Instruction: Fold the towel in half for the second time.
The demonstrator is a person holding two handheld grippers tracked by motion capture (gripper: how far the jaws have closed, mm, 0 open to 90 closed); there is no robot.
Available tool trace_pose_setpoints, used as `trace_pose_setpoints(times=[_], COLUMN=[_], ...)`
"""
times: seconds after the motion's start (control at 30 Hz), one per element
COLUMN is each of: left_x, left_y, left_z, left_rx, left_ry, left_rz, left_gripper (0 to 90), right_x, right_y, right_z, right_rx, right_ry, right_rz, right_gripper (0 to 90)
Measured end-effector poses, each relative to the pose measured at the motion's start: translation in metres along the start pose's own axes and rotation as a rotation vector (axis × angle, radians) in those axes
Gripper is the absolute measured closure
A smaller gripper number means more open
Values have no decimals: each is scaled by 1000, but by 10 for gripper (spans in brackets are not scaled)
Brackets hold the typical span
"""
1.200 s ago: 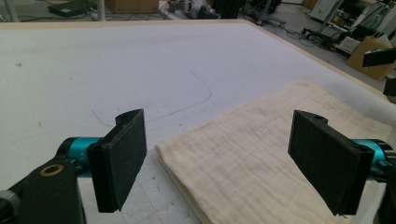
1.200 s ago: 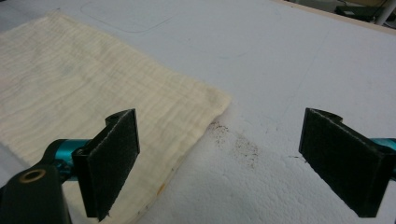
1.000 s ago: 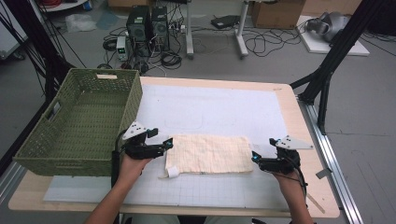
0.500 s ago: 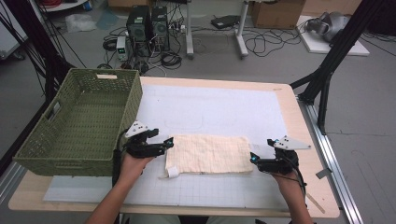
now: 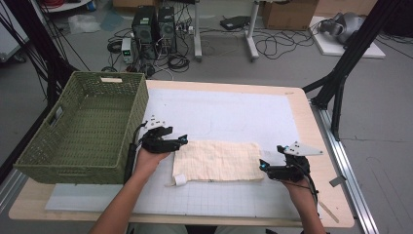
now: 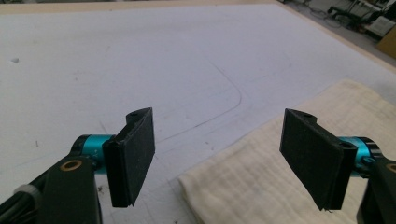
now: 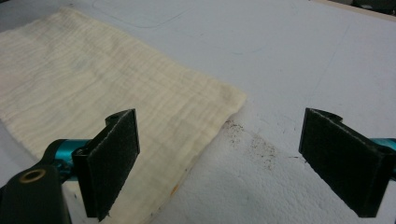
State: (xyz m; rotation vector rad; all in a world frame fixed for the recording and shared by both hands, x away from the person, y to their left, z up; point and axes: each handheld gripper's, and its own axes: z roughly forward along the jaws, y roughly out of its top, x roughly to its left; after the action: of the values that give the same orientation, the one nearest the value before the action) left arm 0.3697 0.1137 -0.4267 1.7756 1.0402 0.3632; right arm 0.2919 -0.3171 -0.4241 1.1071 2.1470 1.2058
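On the table (image 5: 311,214) lies a mat (image 5: 229,117), and on the mat's near half lies the cloth (image 5: 216,161), spread flat. The basket (image 5: 83,129) stands at the table's left edge, well left of the cloth. The left gripper (image 5: 182,141) sits between basket and cloth, at the cloth's far left corner (the corner lies between its pads (image 6: 135,154)). The right gripper (image 5: 263,166) sits at the cloth's near right corner
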Motion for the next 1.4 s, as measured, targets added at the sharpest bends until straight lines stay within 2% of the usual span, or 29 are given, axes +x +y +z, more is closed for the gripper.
trace_pose_setpoints(times=[0.07,0.1,0.2,0.47,0.53,0.7,0.83,0.93,1.07,1.17,1.23,1.27,1.33,1.4], left_x=[4,6,11,14,15,13,7,4,4,6,9,10,12,13], left_y=[0,-2,-7,-11,-12,-13,-13,-13,-13,-13,-12,-13,-14,-17], left_z=[6,9,16,23,24,24,24,24,21,18,15,14,12,12], left_rx=[12,24,78,121,136,139,157,168,164,141,120,115,124,135], left_ry=[12,10,49,113,106,93,72,63,55,43,25,18,5,-8], left_rz=[8,-5,-16,-6,-4,19,65,90,86,57,28,13,-3,0], left_gripper=[280,295,356,455,491,566,670,714,764,815,794,751,679,631], right_x=[0,-1,-1,-1,-1,-1,-1,-1,-1,-1,-2,-1,-1,-1], right_y=[0,-1,-1,-2,-2,-2,-2,-3,-4,-4,-4,-4,-4,-4], right_z=[1,1,2,4,5,6,5,5,4,4,5,5,6,6], right_rx=[7,11,13,24,28,33,33,36,35,37,39,42,43,48], right_ry=[1,1,0,4,4,0,1,2,2,2,2,4,8,11], right_rz=[1,0,1,0,3,3,-1,5,12,12,10,11,7,8], right_gripper=[117,117,117,117,117,117,117,117,117,117,117,117,117,117])
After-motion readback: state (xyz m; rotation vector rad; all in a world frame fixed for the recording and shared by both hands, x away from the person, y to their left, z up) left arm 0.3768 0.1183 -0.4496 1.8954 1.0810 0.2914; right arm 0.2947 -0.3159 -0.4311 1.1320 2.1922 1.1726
